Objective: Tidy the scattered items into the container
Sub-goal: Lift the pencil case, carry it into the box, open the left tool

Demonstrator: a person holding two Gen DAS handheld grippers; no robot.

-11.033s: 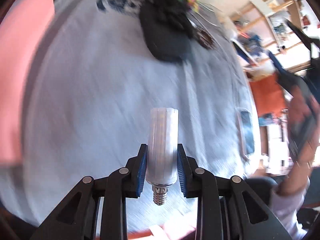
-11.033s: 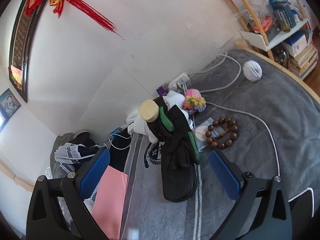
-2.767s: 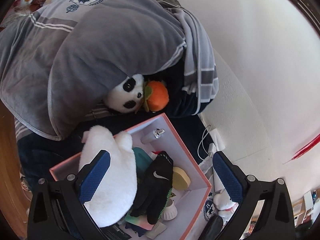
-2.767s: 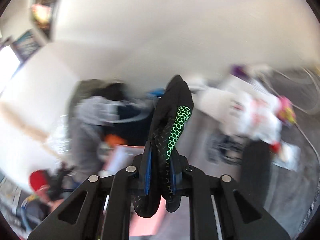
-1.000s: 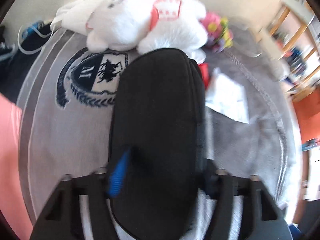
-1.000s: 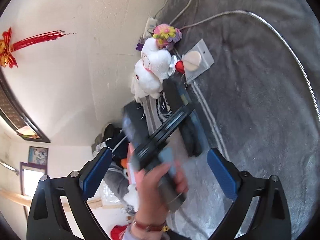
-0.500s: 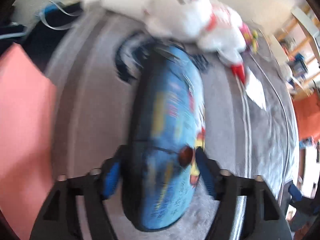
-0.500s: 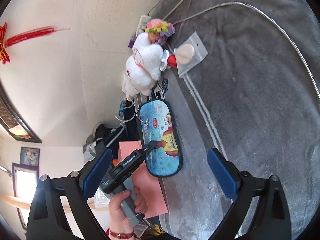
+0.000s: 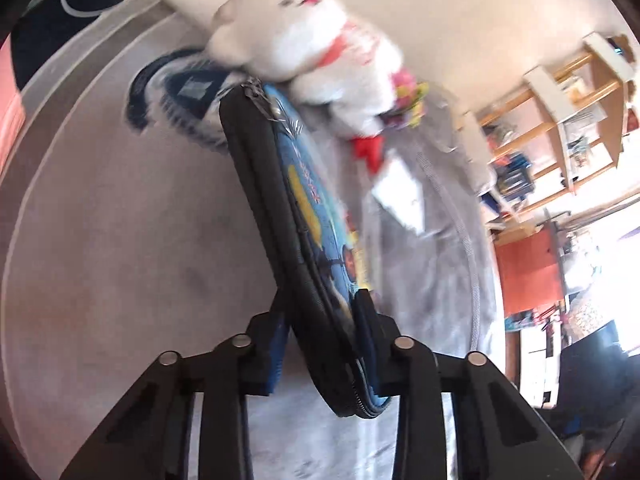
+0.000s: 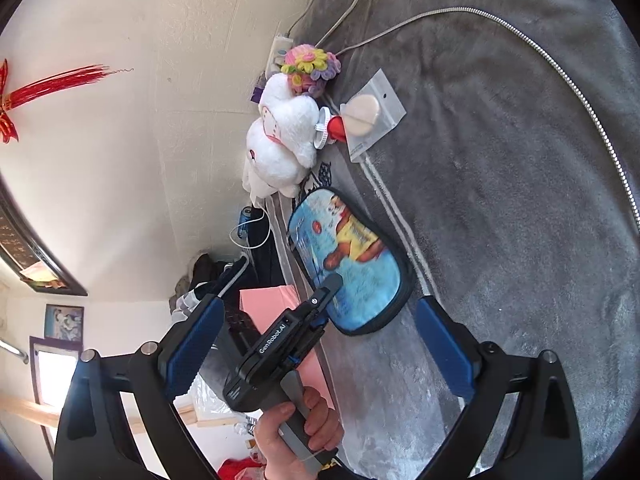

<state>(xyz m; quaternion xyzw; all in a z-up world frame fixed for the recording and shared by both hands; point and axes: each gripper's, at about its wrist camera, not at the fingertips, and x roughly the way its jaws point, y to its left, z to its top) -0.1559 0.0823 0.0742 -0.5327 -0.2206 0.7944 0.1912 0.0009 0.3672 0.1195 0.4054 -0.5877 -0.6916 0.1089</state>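
bed: grey fleece blanket (image 10: 520,200) with pale stripes covers the bed; the clutter lies on it near the wall.
container: pink open box (image 10: 266,300) sits just off the bed edge.
pouch: flat zipped blue cartoon-print pencil case with black edging (image 9: 304,216), tilted on edge, one end off the blanket; looks light and soft-sided, likely to flop, so best gripped mid-body.
left tongs (image 9: 320,344): closing across the pouch's lower end.
right tongs (image 10: 312,332): spread wide, nothing between them.
writing: "genrobot.ai" on the left handle; the pouch's print is unreadable.
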